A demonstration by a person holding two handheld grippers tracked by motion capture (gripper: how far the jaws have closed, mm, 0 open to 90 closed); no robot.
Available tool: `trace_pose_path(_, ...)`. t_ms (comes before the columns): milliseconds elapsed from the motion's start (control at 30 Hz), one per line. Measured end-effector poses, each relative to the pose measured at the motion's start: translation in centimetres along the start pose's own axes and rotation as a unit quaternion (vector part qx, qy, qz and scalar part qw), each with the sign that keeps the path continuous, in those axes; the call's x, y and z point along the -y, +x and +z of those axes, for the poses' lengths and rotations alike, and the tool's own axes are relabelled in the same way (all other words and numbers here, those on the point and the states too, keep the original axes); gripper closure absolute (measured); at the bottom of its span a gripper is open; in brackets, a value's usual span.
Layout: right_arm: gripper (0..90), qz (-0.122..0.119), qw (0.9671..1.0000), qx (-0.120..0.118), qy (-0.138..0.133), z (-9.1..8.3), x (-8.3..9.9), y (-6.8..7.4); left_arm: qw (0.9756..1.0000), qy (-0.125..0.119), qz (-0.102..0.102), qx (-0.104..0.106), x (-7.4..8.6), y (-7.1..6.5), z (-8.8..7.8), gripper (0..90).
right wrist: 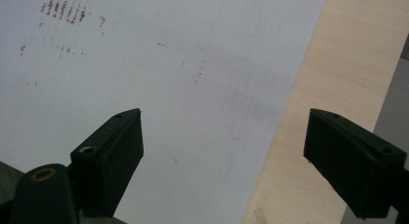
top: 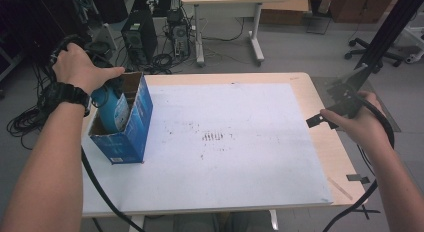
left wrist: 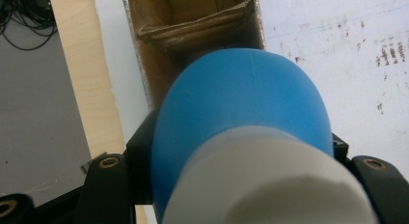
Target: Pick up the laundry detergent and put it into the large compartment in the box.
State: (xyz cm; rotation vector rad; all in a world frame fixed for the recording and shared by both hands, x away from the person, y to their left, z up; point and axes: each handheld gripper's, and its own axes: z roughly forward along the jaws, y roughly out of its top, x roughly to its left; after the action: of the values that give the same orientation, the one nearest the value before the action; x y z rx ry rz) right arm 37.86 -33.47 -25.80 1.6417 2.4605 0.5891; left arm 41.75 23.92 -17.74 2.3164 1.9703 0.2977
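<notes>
Left gripper view: left gripper point(left wrist: 241, 185) clamped on blue bottle point(left wrist: 241, 113), its base hanging over the open carton point(left wrist: 193, 21) at the table's point(top: 300, 82) left edge. Lower straight, keeping clear of the flaps (snag risk). Right gripper point(right wrist: 222, 151) gapes wide, empty.

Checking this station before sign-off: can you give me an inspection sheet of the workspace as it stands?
Surface: wooden table under a white sheet with dark scuff marks.
Job's things: blue bottle with a pale cap, going into the open blue carton at the table's left edge.
Clutter: tape scraps at the right edge.
Grippers: left gripper shut on the bottle; right gripper open above the sheet's right edge, holding nothing.
Cables: one black cable trails from each gripper.
Surroundings: desk, computer towers, floor cables, office chair.
</notes>
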Motion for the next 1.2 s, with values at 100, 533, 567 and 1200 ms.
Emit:
trace_pose_path(100,13.9,0.001,1.0,0.001,-0.001,-0.1,0.1,-0.1,1.0,0.0,0.001,0.002,0.0,-0.1,0.3,38.7)
trace_pose_path(533,14.0,0.002,1.0,0.001,0.001,0.0,0.2,-0.2,0.9999,0.009,0.001,0.006,0.1,-0.1,1.3,38.7)
trace_pose_path(567,14.0,0.002,1.0,0.001,0.001,0.0,0.2,-0.2,0.9999,0.009,0.002,0.007,0.1,0.0,1.4,38.7)
trace_pose_path(1200,14.0,0.003,1.0,0.001,0.006,0.4,0.3,-0.2,0.9997,0.015,-0.007,0.014,0.4,0.4,3.6,38.7)
